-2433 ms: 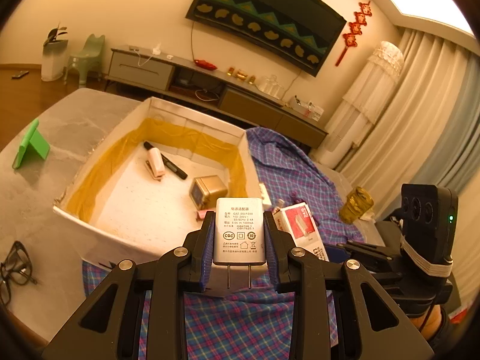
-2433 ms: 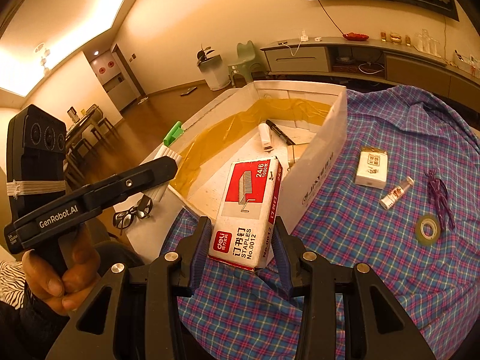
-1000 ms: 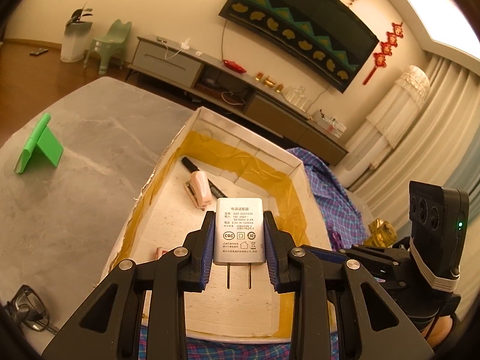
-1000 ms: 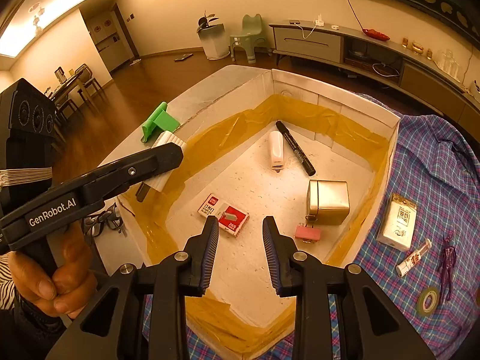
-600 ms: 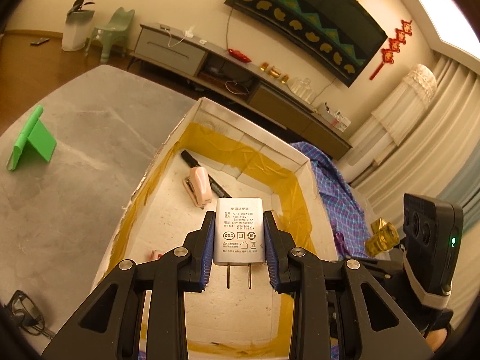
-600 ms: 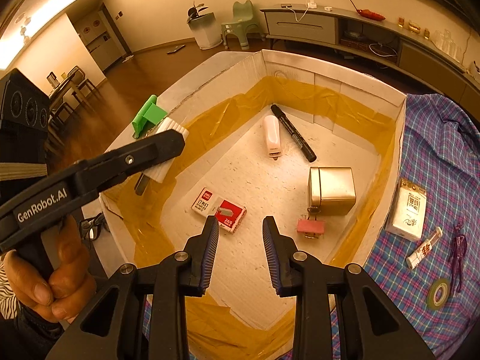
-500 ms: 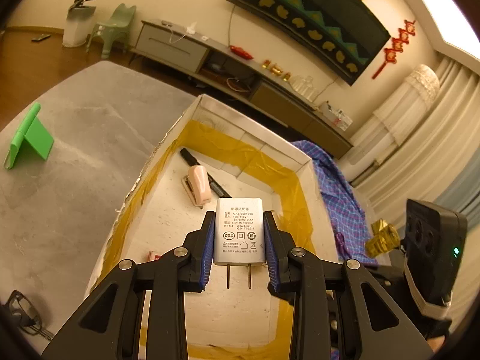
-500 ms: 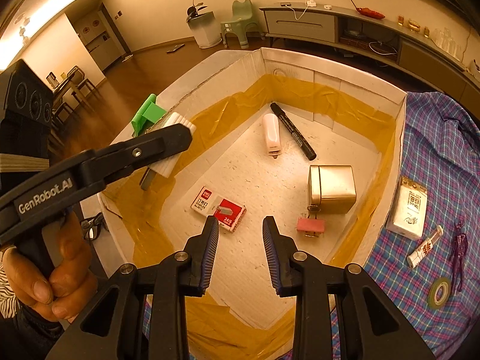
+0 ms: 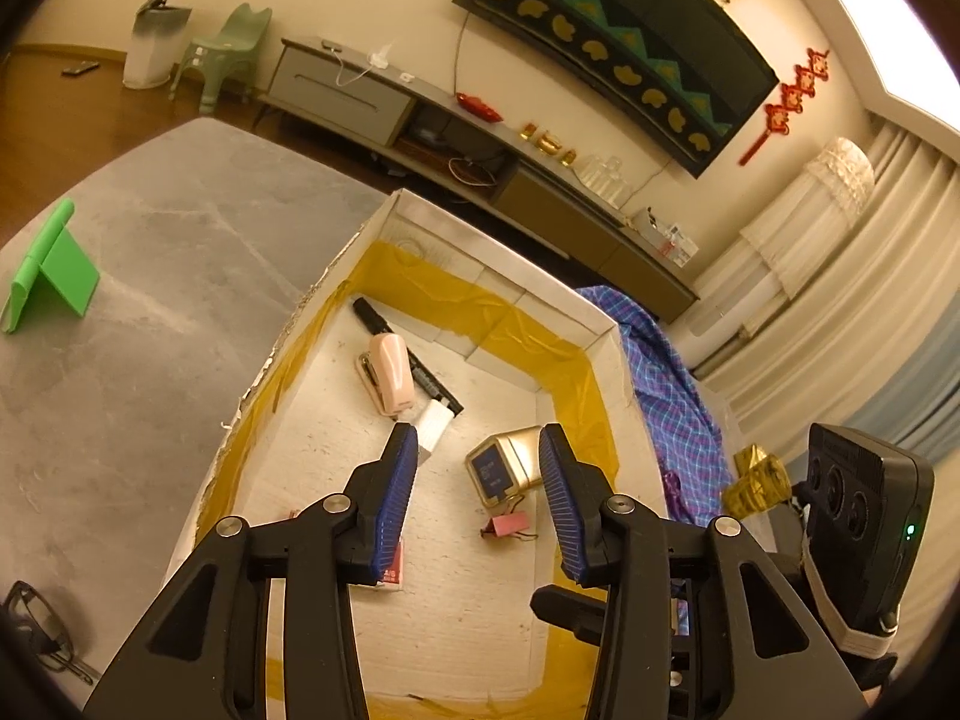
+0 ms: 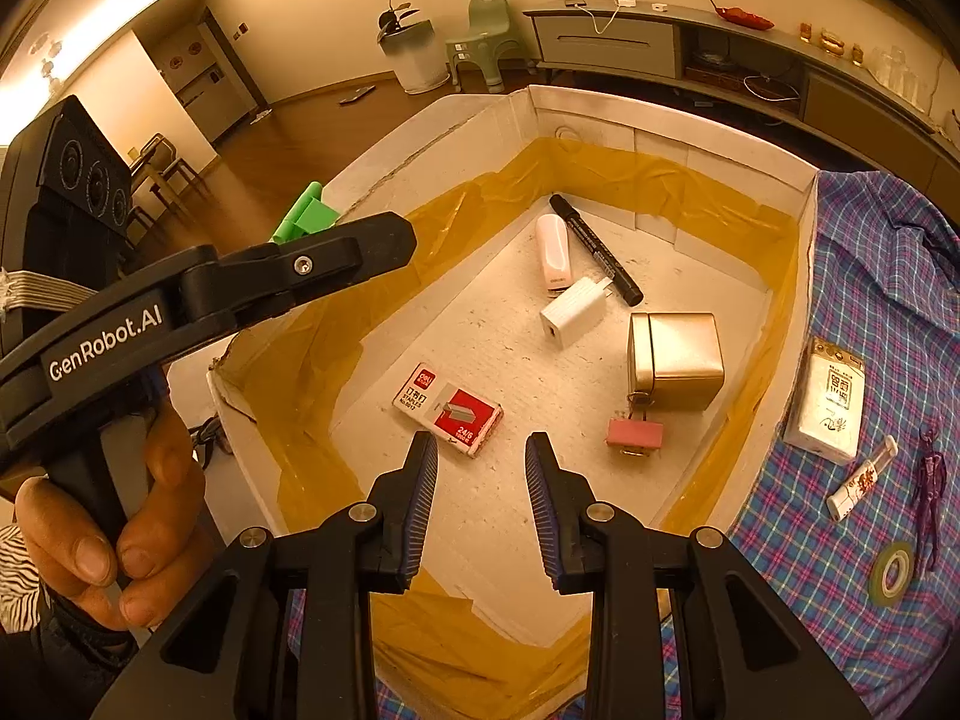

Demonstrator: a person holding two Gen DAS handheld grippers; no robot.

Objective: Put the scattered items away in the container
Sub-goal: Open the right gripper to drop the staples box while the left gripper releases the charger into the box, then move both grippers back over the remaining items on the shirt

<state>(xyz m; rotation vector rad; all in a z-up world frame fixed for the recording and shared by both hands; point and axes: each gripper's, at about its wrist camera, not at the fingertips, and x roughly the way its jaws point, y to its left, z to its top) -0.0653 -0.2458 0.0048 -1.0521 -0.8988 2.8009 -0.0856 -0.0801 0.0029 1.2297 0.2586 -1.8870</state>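
The white foam box (image 9: 492,267) (image 10: 666,126) holds a white charger (image 10: 575,310) (image 9: 433,425), a red staples box (image 10: 449,407), a gold tin (image 10: 675,358) (image 9: 507,463), a pink stapler (image 9: 389,372) (image 10: 553,251), a black marker (image 10: 597,257) and a pink clip (image 10: 635,435) (image 9: 510,522). My left gripper (image 9: 474,495) is open and empty above the box. My right gripper (image 10: 480,504) is open and empty above the box's near part.
On the plaid cloth (image 10: 840,528) right of the box lie a white packet (image 10: 828,399), a small tube (image 10: 861,479), a purple string (image 10: 929,474) and a tape roll (image 10: 893,564). A green stand (image 9: 51,270) and glasses (image 9: 36,630) sit on the grey table.
My left gripper has opened and let go of the white charger, which now lies in the box beside the stapler and marker. The right gripper has stayed open over the box.
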